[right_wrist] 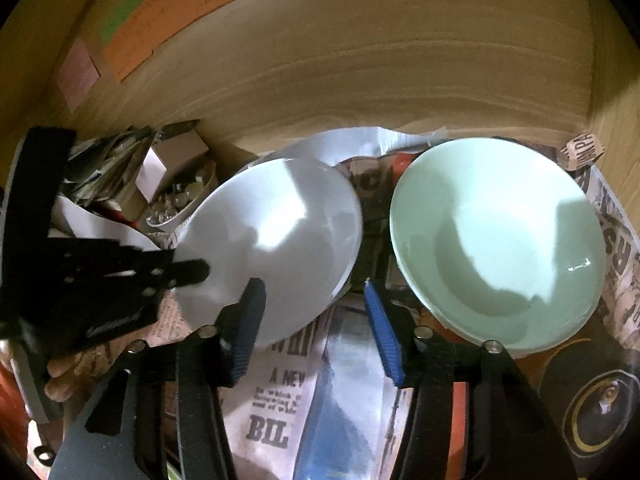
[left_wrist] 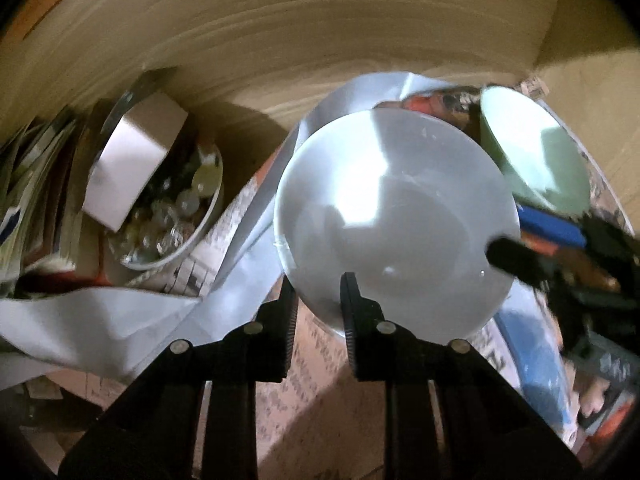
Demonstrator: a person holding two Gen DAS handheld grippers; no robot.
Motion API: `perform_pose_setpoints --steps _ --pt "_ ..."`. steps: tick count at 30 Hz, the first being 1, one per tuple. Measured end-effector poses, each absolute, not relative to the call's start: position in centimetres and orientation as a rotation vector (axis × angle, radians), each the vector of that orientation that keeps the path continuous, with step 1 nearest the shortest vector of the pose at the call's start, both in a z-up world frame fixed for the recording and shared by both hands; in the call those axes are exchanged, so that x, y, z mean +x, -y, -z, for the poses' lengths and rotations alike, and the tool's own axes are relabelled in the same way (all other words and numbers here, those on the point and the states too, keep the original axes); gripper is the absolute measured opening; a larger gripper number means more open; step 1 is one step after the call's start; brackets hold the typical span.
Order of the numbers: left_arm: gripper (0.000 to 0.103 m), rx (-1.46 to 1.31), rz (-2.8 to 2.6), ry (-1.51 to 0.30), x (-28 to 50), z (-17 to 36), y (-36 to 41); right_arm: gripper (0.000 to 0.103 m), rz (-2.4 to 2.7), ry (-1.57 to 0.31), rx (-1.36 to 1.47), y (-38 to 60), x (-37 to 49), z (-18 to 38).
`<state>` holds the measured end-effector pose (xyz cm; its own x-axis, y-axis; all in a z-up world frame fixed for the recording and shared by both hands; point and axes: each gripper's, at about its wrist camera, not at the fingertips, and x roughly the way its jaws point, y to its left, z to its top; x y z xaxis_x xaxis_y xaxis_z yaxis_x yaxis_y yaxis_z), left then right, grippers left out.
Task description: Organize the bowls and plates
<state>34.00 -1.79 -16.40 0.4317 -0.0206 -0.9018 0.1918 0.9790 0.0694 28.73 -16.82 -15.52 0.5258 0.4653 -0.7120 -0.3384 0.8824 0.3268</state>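
While left hand-held gripper (left_wrist: pixel 318 292) pinches white bowl (left_wrist: pixel 396 220) rim, right hand-held gripper (right_wrist: pixel 314 288) gapes.

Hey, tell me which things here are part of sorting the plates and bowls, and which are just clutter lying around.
Part of the job:
- white bowl, its rim between the jaws of the left gripper
- pale green bowl
- right gripper, jaws open

Just lying about:
- bowl of glass marbles
- small white box
- newspaper sheets
- orange paper on the wall
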Motion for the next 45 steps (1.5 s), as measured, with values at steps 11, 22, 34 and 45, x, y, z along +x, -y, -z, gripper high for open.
perform_pose_setpoints --steps 11,22,34,45 --pt "0.022 0.182 0.177 -1.109 30.9 16.1 1.2 0.013 -0.499 -0.956 0.126 15.6 29.2 17.1" --pt "0.021 0.17 0.149 -1.066 28.8 14.5 0.2 0.013 -0.496 -0.907 0.087 15.1 27.6 15.5" --pt "0.021 0.109 0.115 -0.918 24.0 9.4 -1.7 0.014 -0.53 -0.771 0.055 14.6 22.9 10.5" --pt "0.021 0.051 0.087 -0.817 18.7 7.0 -3.2 0.014 -0.579 -0.713 0.045 13.0 19.3 8.4"
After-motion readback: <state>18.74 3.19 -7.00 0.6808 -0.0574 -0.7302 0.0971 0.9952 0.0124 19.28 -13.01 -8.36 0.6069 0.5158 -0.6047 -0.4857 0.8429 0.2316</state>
